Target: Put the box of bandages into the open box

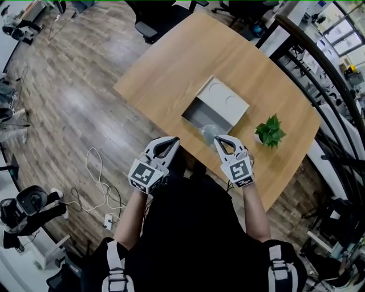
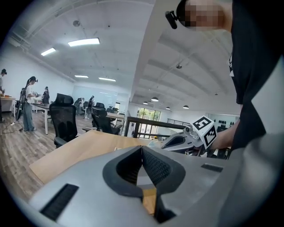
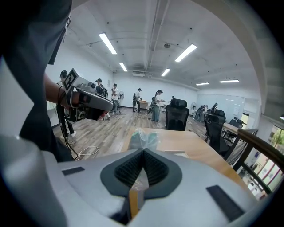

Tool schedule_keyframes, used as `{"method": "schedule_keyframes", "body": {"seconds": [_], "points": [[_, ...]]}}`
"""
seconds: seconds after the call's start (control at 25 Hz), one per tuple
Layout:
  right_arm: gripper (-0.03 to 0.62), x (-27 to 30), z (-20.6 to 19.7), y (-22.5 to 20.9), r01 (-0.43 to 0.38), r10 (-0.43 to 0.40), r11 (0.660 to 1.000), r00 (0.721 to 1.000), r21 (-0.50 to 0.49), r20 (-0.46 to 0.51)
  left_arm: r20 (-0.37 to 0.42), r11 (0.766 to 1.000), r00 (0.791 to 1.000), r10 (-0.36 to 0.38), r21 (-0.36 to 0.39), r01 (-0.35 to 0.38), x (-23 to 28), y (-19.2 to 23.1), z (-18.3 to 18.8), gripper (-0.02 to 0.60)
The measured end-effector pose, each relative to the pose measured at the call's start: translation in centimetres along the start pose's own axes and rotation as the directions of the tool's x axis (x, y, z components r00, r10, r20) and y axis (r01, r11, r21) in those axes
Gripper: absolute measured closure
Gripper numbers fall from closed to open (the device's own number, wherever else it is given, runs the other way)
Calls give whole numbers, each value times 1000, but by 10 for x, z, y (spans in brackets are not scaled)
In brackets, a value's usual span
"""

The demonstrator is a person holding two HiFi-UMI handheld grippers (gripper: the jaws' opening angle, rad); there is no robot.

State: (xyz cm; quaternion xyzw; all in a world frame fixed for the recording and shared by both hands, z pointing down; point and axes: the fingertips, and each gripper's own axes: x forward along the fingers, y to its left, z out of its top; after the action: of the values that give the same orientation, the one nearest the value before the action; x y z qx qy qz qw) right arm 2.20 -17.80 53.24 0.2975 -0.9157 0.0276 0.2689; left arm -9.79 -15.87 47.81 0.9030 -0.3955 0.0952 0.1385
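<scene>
The box of bandages (image 1: 209, 132), pale green inside a clear plastic wrap, hangs just in front of my right gripper (image 1: 217, 138). It is near the front edge of the wooden table (image 1: 171, 74). In the right gripper view the wrap (image 3: 143, 138) rises from the tips of my right gripper (image 3: 143, 152), which is shut on the plastic. The open grey box (image 1: 215, 107) lies just beyond, its lid flat behind it. My left gripper (image 1: 175, 140) is shut and holds nothing, level with the right one and a little to its left. The same shut tips (image 2: 142, 148) show in the left gripper view.
A small potted plant (image 1: 270, 131) stands on the table right of the open box. A dark railing (image 1: 319, 63) runs past the table's far right side. Office chairs (image 1: 154, 17) stand at the far end. Cables (image 1: 100, 182) lie on the wood floor to the left.
</scene>
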Motion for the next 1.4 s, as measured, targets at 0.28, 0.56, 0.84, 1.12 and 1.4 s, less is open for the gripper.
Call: {"method": "schedule_keyframes", "body": {"seconds": [0.28,0.56,0.84,1.12,1.4], "points": [[569,25,-8,-17,25,-26,1000,997,-9,-69,-22,999,999,-41,-12,41,14,22,-2,557],[569,51,-24,-23,18,-22,999,990,-28,-140,-36,998,997,-66,-17,66,22,45,-3,557],[569,80,-34,-28,-2,0,1000,982,-12,-188,-51,996,995,-90,-18,89,27,67,-4,557],[569,105,-59,-33,-15,11,1000,966,-11,-257,-63,994,992,-113,-13,113,38,83,-5,557],[569,120,-75,-33,-9,15,1000,955,23,-297,-82,990,987,-139,-6,139,44,98,-6,557]]}}
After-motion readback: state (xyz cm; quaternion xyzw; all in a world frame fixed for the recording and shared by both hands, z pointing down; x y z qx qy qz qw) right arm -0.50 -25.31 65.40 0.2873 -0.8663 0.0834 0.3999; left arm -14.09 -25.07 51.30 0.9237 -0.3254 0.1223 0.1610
